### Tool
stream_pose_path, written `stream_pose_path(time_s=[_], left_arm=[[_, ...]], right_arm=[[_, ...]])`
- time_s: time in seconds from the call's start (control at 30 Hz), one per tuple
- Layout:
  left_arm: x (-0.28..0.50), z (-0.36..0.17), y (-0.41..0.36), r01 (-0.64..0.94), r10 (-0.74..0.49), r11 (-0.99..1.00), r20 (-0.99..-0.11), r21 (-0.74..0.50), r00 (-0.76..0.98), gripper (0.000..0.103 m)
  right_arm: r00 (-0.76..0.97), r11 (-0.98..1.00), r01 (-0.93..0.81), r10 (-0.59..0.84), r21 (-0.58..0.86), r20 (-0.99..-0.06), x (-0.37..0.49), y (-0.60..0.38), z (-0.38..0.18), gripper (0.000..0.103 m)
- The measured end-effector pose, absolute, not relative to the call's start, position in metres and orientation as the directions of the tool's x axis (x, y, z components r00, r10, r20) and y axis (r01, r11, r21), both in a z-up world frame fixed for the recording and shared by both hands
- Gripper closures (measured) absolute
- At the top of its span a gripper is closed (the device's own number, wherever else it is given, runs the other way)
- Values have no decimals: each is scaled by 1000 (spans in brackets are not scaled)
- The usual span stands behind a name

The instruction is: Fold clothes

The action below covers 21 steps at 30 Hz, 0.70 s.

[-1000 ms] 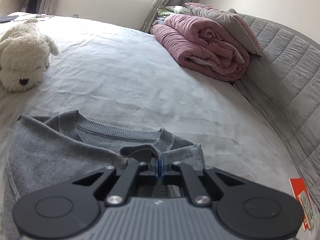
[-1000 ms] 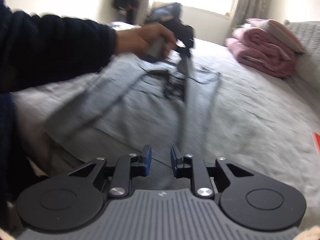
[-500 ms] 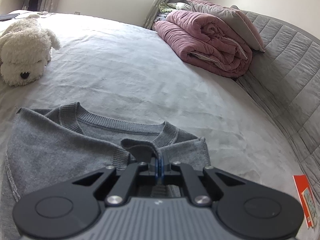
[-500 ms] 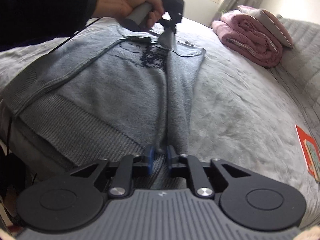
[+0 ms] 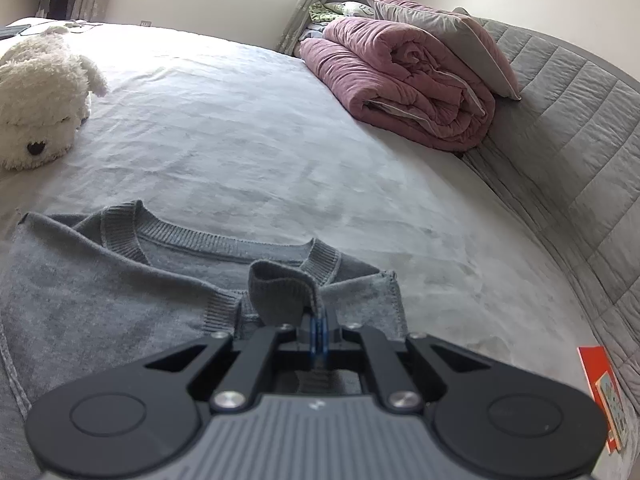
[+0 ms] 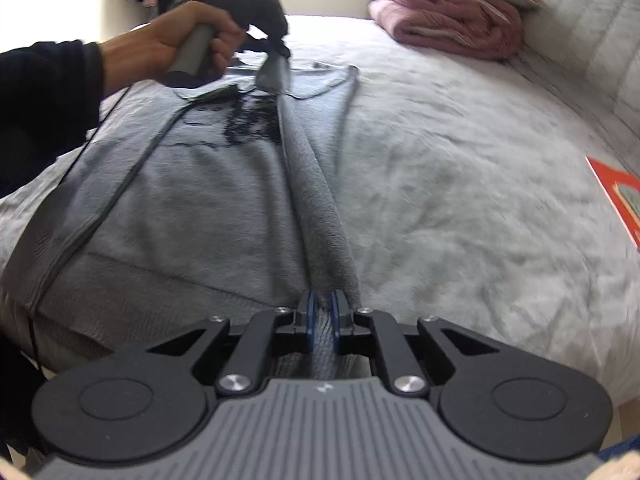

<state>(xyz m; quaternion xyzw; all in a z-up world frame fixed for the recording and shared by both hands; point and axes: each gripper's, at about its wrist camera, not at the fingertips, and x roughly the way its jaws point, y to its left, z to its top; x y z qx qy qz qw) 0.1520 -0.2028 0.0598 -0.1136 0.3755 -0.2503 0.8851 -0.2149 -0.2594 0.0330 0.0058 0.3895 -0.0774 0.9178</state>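
Observation:
A grey sweater (image 5: 120, 300) lies flat on the bed, collar away from me in the left wrist view. My left gripper (image 5: 318, 322) is shut on a pinched fold of its shoulder beside the collar. In the right wrist view the sweater (image 6: 200, 200) runs lengthwise, and a raised ridge of fabric (image 6: 316, 184) stretches taut from the left gripper (image 6: 276, 46), held by a hand (image 6: 180, 40), down to my right gripper (image 6: 323, 312). The right jaws are opening, with the hem edge still pinched between the blue pads.
A white plush dog (image 5: 36, 100) lies at the far left of the bed sheet (image 5: 260, 140). A rolled pink quilt (image 5: 400, 80) and a pillow (image 5: 440, 36) rest against the grey padded headboard (image 5: 560, 120). A red booklet (image 5: 600, 392) lies at the right. A black cable (image 6: 120, 176) crosses the sweater.
The right gripper came down to the sweater's hem and closed on it; the side edge now stands as a taut ridge between both grippers. The left gripper stayed put.

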Motion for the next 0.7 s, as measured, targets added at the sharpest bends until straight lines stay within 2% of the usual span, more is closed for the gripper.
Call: stream_pose_path(time_s=[0.27, 0.47, 0.5, 0.57, 0.7], left_arm=[[150, 57, -210, 364, -534, 845, -609, -391, 587, 100], [150, 56, -212, 362, -534, 846, -610, -392, 585, 100], [150, 57, -212, 363, -534, 846, -610, -391, 586, 100], [149, 57, -212, 365, -532, 847, -610, -387, 587, 100], [150, 59, -210, 363, -535, 844, -605, -394, 589, 100]], right_arm=[[698, 991, 86, -132, -101, -704, -219, -249, 31, 79], [699, 979, 35, -168, -201, -695, -221, -239, 24, 79], [700, 976, 28, -174, -218, -693, -222, -237, 23, 80], [700, 976, 37, -179, -216, -691, -222, -239, 25, 93], [715, 982, 78, -176, -173, -676, -225, -247, 33, 98]])
